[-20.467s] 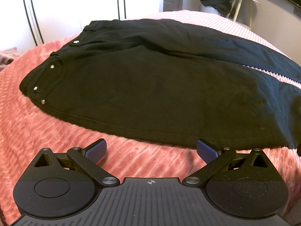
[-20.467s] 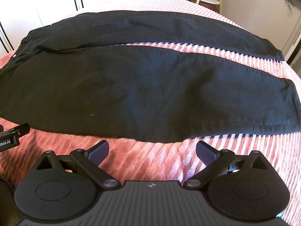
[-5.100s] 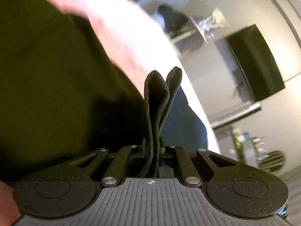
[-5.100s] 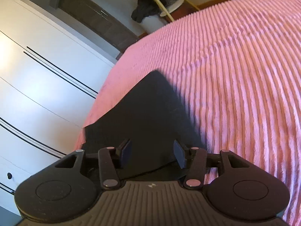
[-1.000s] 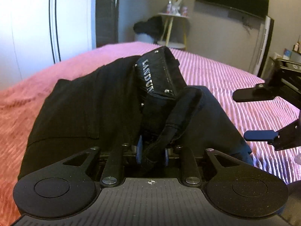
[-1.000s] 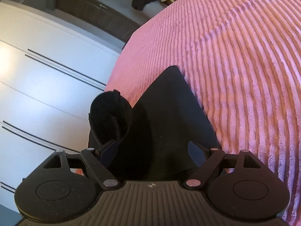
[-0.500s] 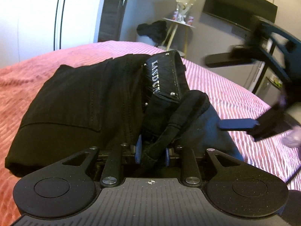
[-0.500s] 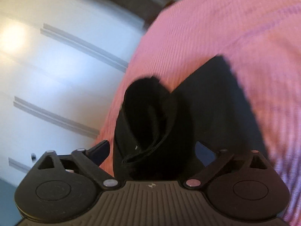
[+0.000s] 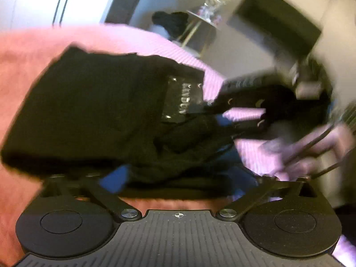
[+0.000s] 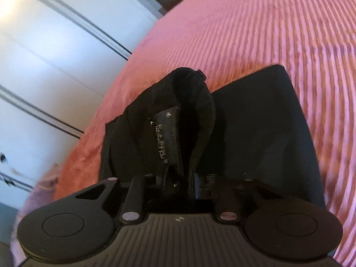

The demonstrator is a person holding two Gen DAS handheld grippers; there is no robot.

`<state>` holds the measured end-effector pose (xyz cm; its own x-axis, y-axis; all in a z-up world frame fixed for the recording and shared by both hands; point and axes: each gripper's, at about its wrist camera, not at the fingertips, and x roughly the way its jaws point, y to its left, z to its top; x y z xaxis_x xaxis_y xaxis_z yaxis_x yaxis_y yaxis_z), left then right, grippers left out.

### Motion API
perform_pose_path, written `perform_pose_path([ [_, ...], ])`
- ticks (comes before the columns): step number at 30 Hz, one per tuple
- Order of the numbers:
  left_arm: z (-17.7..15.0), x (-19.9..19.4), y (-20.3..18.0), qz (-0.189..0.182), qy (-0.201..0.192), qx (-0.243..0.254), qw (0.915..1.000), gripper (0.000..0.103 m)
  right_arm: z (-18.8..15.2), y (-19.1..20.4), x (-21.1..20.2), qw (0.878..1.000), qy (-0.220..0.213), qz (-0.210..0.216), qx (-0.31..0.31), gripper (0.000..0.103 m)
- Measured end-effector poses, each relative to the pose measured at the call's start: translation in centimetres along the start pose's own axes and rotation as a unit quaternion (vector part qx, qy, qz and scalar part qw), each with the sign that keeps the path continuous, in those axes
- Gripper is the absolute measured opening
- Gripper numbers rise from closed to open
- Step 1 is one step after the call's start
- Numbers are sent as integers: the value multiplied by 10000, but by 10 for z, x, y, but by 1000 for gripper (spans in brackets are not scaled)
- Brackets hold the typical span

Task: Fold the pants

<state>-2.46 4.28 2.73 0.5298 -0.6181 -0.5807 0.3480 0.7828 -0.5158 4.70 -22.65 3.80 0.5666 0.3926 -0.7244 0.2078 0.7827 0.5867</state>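
While the folded black denim pants point(image 10: 255, 133) lie on the pink ribbed bed point(image 10: 278, 22), the waistband is pinched by the closed right gripper point(image 10: 178, 182); left gripper point(image 9: 178, 178) spread wide, empty. Bundle may unfold if tugged.

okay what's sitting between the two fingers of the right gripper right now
In the right wrist view, the right gripper is shut on the black pants: a bunched fold of the waistband with its lettered label is pinched between the fingers, above the pink bedspread.
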Motion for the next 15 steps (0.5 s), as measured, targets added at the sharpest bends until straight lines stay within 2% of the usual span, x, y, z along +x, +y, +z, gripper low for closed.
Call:
perform_pose_path([
  [2, 6, -20, 16, 128, -213, -400, 9989, 103, -1, -2, -3, 10000, -24, 64, 53, 21],
  [4, 12, -40, 34, 374, -617, -757, 9945, 103, -1, -5, -6, 9997, -53, 194, 168, 23],
  [6, 19, -54, 55, 835, -956, -1113, 9857, 103, -2, -10, -10, 9994, -47, 208, 271, 34],
  [8, 25, -55, 73, 1372, -1048, -1347, 9757, 103, -7, -19, -12, 9988, -1, 263, 407, 67],
  [10, 30, -51, 88, 1816, -1037, -1403, 9678, 103, -16, -25, -11, 9974, 137, 511, 488, 75],
  [12, 33, -44, 100, 2091, -1053, -1505, 9605, 103, -23, -28, -3, 9967, 318, 539, 508, 77],
  [15, 33, -32, 112, 2159, -1018, -1686, 9564, 103, -30, -25, 7, 9966, 332, 563, 504, 77],
])
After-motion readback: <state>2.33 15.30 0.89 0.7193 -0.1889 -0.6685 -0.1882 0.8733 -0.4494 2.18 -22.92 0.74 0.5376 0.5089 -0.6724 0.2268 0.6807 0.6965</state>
